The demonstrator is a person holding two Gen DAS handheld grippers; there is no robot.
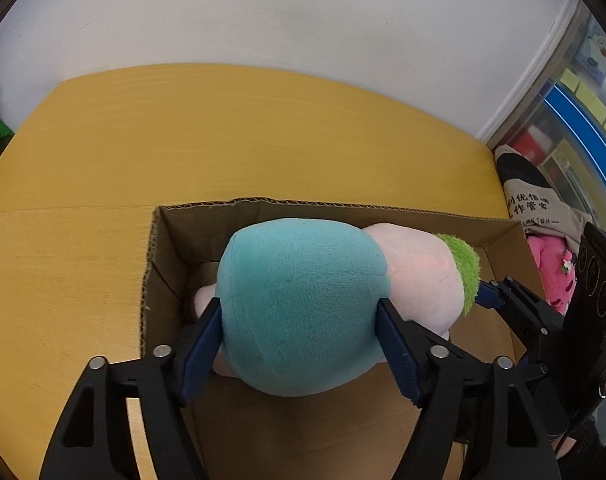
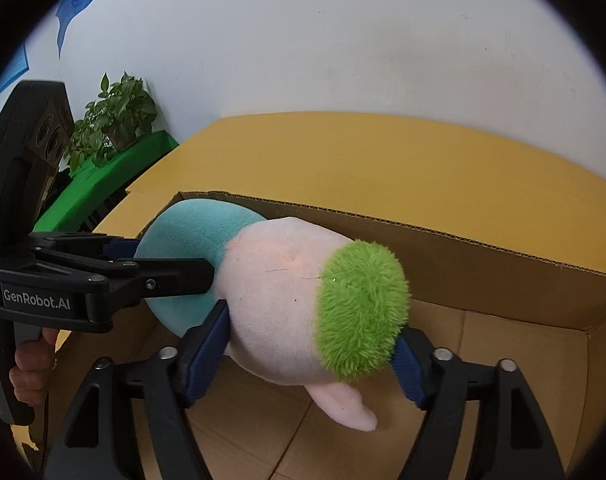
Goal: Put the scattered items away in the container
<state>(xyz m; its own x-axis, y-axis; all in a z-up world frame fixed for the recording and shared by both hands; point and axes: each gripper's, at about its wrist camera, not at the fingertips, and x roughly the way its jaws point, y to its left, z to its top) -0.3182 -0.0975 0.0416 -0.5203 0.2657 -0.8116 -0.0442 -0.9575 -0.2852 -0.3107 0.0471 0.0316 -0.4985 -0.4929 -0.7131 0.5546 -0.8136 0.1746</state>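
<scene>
Both grippers hold one plush toy [image 1: 303, 304] over the open cardboard box [image 1: 159, 272], which sits on the yellow tabletop [image 1: 223, 136]. The left gripper [image 1: 299, 344] has its jaws clamped on the toy's teal body, blue pads pressing into either side. The right gripper [image 2: 311, 354] has its jaws clamped on the pale pink head, near the fuzzy green patch. The toy hangs inside the box's mouth, above the floor. A potted plant [image 2: 115, 116] stands far left on a green ledge [image 2: 99, 184].

One plush toy [image 1: 303, 304], one cardboard box [image 1: 163, 256], two claws [image 1: 299, 344].
</scene>
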